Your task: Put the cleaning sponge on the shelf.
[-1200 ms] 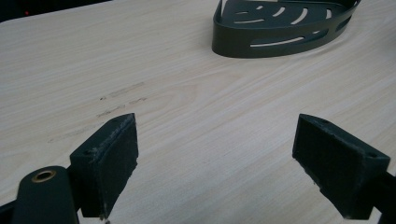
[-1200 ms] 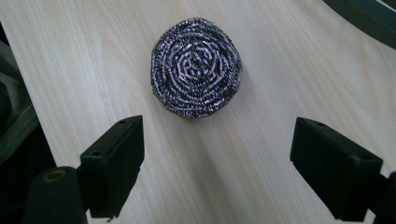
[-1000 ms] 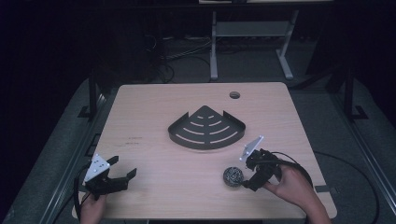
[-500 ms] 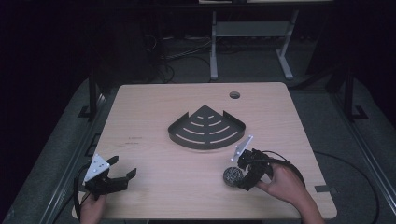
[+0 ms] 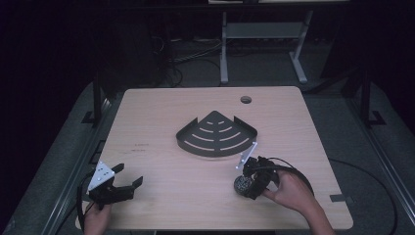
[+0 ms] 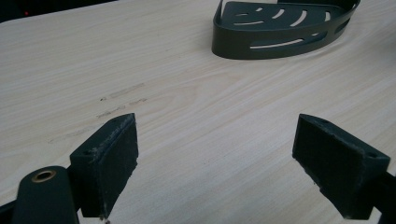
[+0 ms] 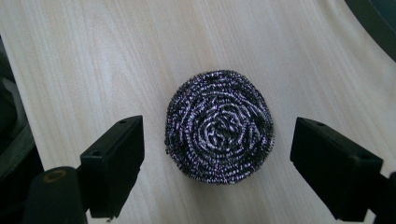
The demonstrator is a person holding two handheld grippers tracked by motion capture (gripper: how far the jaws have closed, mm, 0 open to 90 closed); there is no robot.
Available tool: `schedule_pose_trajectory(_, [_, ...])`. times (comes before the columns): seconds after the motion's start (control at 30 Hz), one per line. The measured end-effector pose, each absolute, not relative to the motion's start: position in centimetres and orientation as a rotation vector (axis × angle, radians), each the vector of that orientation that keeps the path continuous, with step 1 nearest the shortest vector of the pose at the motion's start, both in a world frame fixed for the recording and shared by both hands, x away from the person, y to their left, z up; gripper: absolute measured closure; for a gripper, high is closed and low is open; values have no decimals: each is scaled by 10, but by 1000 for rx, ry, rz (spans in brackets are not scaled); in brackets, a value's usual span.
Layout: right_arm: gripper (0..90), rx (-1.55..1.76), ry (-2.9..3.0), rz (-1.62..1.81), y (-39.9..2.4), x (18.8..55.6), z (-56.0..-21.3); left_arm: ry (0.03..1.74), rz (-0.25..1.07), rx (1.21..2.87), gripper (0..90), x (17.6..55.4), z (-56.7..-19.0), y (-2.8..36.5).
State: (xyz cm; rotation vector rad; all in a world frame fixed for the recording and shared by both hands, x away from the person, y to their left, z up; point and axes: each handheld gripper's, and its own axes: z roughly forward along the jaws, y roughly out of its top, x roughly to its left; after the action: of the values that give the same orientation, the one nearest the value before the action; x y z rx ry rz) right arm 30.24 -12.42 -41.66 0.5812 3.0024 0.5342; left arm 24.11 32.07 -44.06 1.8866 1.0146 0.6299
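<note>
No readable writing; right gripper (image 7: 217, 154) fingers (image 7: 114, 163) straddle steel scourer (image 7: 218, 126).

The high view is dim: the table (image 5: 161, 122) is lit evenly from above while its surroundings sink into near black, and detail is soft and grainy. Both gripper views are brighter, with pale, washed-out wood. The scourer (image 7: 219, 126) is sharp and glints on its wires; the tray (image 6: 280, 28) looks slightly soft. Shadows are faint.
</note>
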Motion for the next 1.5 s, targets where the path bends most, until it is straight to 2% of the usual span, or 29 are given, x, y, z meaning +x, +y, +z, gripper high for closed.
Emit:
schedule_pose_trajectory(1.13, [198,568,3033,405,-110,311,-438,1016,628,1886,137,241,-441,321])
schedule_pose_trajectory(1.43, [228,556,3035,383,-108,311,-440,1017,628,1885,137,241,-440,321])
schedule_pose_trajectory(1.5, [264,558,3038,383,-107,310,-440,1017,628,1885,137,241,-440,321])
